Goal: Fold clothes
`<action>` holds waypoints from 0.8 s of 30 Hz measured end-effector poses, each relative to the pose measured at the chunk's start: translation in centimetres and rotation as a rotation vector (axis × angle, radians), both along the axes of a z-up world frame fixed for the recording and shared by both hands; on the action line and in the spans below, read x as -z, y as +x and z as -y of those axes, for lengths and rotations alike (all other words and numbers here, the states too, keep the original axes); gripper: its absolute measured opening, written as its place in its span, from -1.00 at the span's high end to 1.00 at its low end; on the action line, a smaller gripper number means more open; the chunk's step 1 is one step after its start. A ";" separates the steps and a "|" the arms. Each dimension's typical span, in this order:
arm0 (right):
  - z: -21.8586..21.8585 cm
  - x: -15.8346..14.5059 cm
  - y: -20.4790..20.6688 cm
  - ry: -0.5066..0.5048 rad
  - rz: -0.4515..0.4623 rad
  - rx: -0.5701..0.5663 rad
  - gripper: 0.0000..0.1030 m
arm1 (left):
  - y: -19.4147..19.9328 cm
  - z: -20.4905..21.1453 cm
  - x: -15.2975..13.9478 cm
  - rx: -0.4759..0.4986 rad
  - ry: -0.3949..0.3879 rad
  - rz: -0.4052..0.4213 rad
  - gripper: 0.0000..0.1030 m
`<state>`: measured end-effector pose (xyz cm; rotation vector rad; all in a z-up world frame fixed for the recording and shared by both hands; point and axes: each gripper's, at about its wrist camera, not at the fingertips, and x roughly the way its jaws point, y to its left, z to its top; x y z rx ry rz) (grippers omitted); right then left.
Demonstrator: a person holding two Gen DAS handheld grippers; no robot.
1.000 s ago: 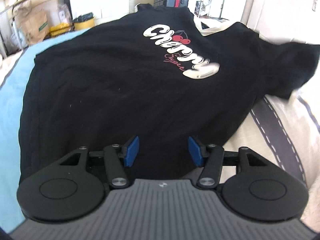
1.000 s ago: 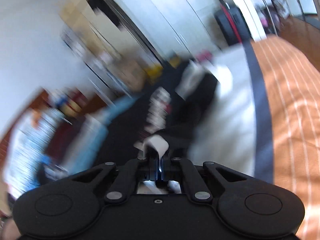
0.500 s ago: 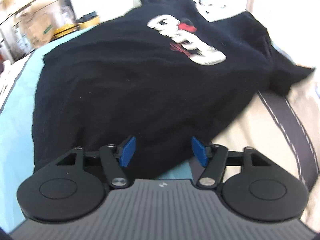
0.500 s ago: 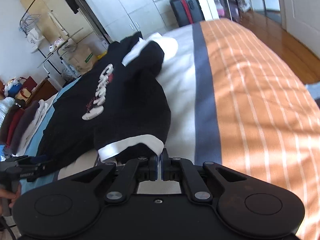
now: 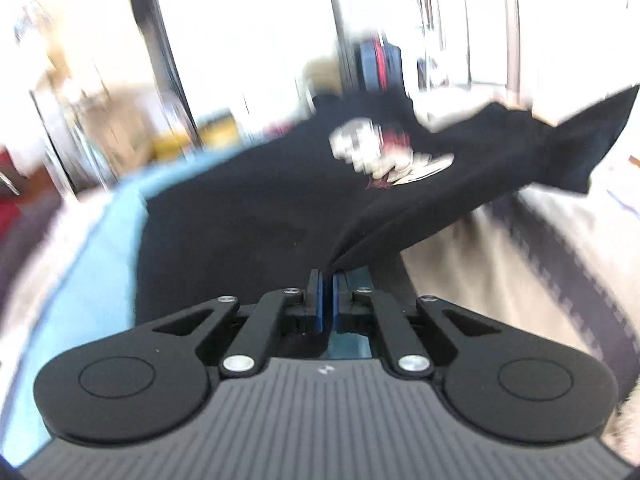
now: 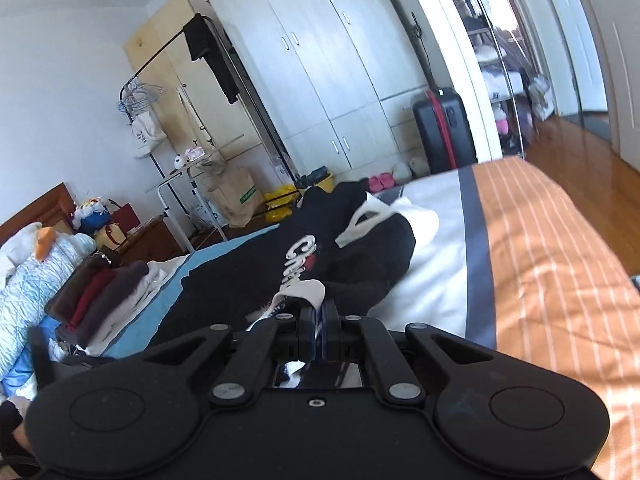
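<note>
Bed (image 6: 436, 240) carries the black T-shirt (image 5: 256, 208), spread over a light blue sheet (image 5: 92, 264) on its left part and white bedding toward the right. Our left tool (image 5: 328, 280) is clenched on the shirt's near hem, the black cloth pulled up taut from its blue pads (image 5: 316, 296); this view is blurred. Further right, our right tool (image 6: 320, 310) is clenched on a white-edged sleeve cuff of the same shirt, which bunches just ahead of it. We see folded clothes (image 6: 96, 292) stacked at the far left, an orange striped cover (image 6: 552, 272) at the right
</note>
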<state>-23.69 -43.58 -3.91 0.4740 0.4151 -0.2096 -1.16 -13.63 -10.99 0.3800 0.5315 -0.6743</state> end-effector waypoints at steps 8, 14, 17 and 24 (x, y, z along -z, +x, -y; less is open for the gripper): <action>1.5 5.6 -0.4 0.163 -0.332 0.072 0.91 | 0.0 0.0 5.7 -0.006 0.173 -0.289 0.83; 0.6 6.0 -0.4 0.111 -0.399 0.089 0.78 | -0.2 -0.3 2.4 0.018 0.197 -0.239 0.11; 0.5 4.2 -1.4 0.073 -0.385 0.140 0.35 | 1.6 -3.1 -0.8 -0.031 0.126 -0.232 -0.09; 0.0 -2.5 -1.9 0.072 -0.137 0.139 -0.02 | 13.1 -8.0 -1.5 -0.245 0.171 -0.345 -0.76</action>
